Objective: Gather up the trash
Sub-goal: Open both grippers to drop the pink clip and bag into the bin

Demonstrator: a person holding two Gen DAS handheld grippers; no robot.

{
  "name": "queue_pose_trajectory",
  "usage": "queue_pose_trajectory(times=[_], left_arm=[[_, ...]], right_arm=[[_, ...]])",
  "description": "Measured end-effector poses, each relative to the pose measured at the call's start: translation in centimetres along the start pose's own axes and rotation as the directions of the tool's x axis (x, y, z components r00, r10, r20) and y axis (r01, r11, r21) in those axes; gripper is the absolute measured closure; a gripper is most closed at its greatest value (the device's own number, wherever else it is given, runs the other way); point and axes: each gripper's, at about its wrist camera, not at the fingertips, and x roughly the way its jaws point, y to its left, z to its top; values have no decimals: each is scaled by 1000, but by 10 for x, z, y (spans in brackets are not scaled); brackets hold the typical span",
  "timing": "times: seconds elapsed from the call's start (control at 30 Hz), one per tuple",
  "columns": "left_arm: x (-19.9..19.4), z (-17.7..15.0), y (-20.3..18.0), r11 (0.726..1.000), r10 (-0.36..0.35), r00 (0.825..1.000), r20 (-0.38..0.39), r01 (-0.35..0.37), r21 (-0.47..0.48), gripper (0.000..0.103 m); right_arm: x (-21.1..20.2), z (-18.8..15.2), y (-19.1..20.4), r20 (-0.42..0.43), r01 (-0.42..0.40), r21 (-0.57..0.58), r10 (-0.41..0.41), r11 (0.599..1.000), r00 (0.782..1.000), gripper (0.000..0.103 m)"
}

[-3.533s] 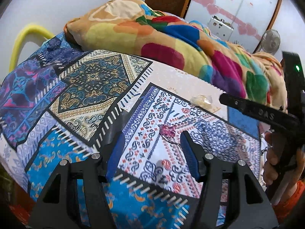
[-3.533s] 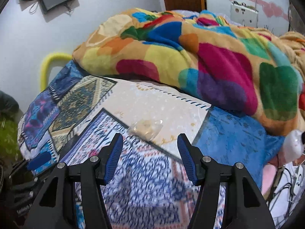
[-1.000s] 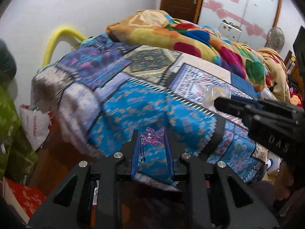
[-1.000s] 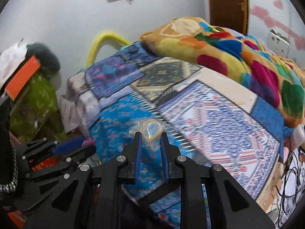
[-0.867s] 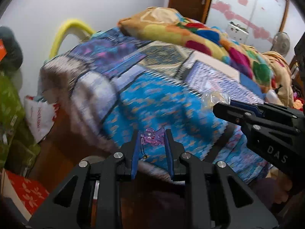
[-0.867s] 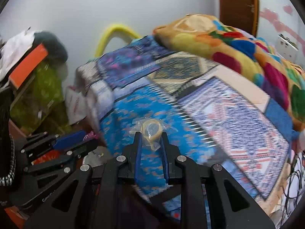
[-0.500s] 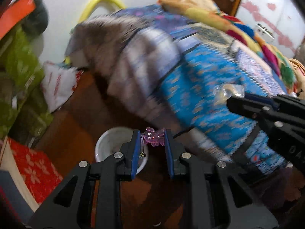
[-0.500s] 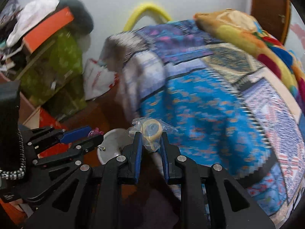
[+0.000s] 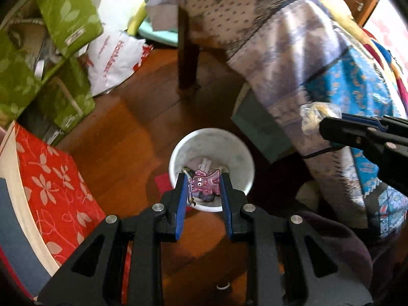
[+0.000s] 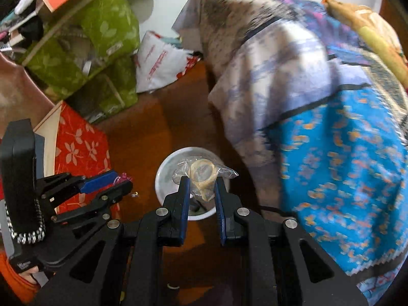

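Observation:
My left gripper (image 9: 202, 181) is shut on a small purple plastic figure charm (image 9: 204, 184), hanging right over a white round bin (image 9: 236, 153) on the wooden floor. Scraps lie inside the bin. In the right wrist view my right gripper (image 10: 202, 185) is shut on a clear plastic bag with a tape ring (image 10: 202, 174) inside, also above the white bin (image 10: 165, 170). The right gripper (image 9: 322, 125) with its bag (image 9: 312, 117) shows at the right of the left wrist view. The left gripper (image 10: 122, 181) shows at the left of the right wrist view.
A bed with a patchwork sheet (image 9: 293, 51) hangs over the floor on the right; its wooden leg (image 9: 187, 58) stands behind the bin. Green boxes (image 9: 66, 15), a white plastic bag (image 9: 112, 58) and a red floral box (image 9: 51, 186) crowd the left.
Both grippers swung away from the top of the bed, tipped down to the floor, and now hover over the white bin, each still holding its item.

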Motion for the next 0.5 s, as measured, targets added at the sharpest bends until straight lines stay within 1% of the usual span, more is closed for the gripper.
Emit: queue_pose_trajectory(times=[0.07, 0.13, 0.17, 0.2, 0.23, 0.3, 0.37, 0.5], left_arm=[[7, 0, 6, 1000, 0, 1000, -10, 0, -12, 79], [12, 0, 11, 1000, -2, 1000, -19, 2, -19, 79], [15, 1, 13, 1000, -4, 1000, -23, 3, -24, 79], [18, 2, 15, 1000, -6, 1000, -26, 5, -29, 79], [20, 4, 16, 999, -11, 999, -30, 10, -34, 79], [24, 7, 16, 999, -28, 999, -36, 27, -44, 79], [25, 12, 14, 998, -36, 999, -34, 35, -44, 79], [26, 22, 6, 998, -57, 998, -25, 56, -36, 79]], right_arm=[[13, 7, 3, -38, -45, 16, 46, 999, 998, 85], [19, 13, 5, -47, -88, 24, 89, 996, 995, 85], [23, 17, 7, -51, -109, 19, 110, 994, 993, 84], [25, 20, 10, -57, -116, 13, 116, 993, 992, 80], [26, 21, 11, -59, -117, 8, 117, 993, 991, 77], [27, 22, 12, -54, -110, 5, 110, 994, 992, 62], [26, 22, 11, -47, -101, 2, 101, 995, 994, 55], [21, 19, 1, -38, -77, 14, 77, 997, 996, 55]])
